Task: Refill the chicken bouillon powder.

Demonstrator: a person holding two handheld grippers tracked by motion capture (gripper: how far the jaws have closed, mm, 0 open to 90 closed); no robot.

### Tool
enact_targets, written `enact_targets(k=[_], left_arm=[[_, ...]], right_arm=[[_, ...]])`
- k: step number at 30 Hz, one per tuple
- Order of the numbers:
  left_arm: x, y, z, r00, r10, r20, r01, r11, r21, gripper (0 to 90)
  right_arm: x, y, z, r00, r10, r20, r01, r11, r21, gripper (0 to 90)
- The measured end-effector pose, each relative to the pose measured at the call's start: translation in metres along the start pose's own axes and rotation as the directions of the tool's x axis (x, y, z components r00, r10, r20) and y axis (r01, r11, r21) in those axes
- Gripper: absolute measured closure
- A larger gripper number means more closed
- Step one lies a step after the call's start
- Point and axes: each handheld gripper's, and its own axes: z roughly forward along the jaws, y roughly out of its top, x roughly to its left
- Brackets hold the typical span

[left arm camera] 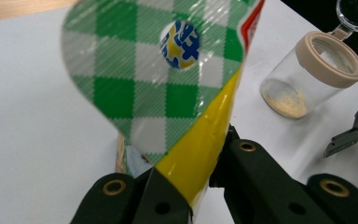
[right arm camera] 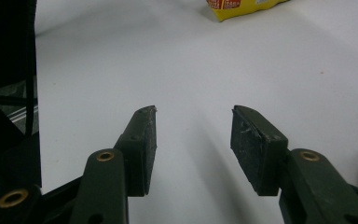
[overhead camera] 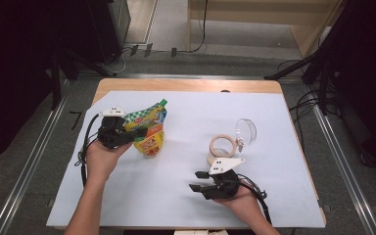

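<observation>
Our left gripper (left arm camera: 200, 186) clamps the pouch (left arm camera: 168, 88) left of the jar (overhead camera: 221, 149); our right gripper (right arm camera: 193, 140), jaws apart, hovers below the jar.

A glossy plastic-film pouch (left arm camera: 168, 93), checked green and yellow, catches the light beside a clear, smooth jar (left arm camera: 303, 79) with a matt beige rim. Near the jar, matt white paper (overhead camera: 186, 161) covers a wooden table (overhead camera: 176, 84); the right gripper's (right arm camera: 193, 140) black pads (right arm camera: 251, 149) look rough and scuffed.
</observation>
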Motion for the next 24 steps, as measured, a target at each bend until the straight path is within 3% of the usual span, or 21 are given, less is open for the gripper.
enact_targets(k=[5, 12, 17, 21, 23, 24], left_arm=[[-0.002, 0.003, -0.006, 0.9995, -0.011, 0.029, 0.011, 0.9999, 0.003, 90.0], [-0.024, 0.016, -0.012, 0.9969, 0.046, 0.064, -0.048, 0.9983, 0.032, 90.0], [-0.043, 0.026, -0.015, 0.9876, 0.081, 0.135, -0.086, 0.9958, 0.031, 90.0], [-0.055, 0.03, -0.015, 0.9803, 0.106, 0.166, -0.115, 0.9926, 0.04, 90.0], [-0.065, 0.034, -0.014, 0.9723, 0.119, 0.201, -0.131, 0.9902, 0.048, 90.0], [-0.065, 0.034, -0.014, 0.9723, 0.119, 0.201, -0.131, 0.9902, 0.048, 90.0]], right_arm=[[0.001, 0.0, 0.003, 1.0, 0.003, 0.007, -0.003, 1.0, -0.015, 51.3], [0.002, -0.003, 0.01, 0.9997, 0.02, 0.016, -0.02, 1.0, -0.009, 47.8], [0.001, -0.003, 0.012, 0.9992, 0.024, 0.033, -0.024, 1.0, -0.006, 46.8], [0.0, -0.003, 0.011, 0.9985, 0.03, 0.046, -0.029, 1.0, -0.009, 46.7], [-0.002, -0.004, 0.012, 0.9979, 0.032, 0.056, -0.032, 0.999, -0.004, 47.4], [-0.002, -0.004, 0.012, 0.9979, 0.032, 0.056, -0.032, 0.999, -0.004, 47.4]])
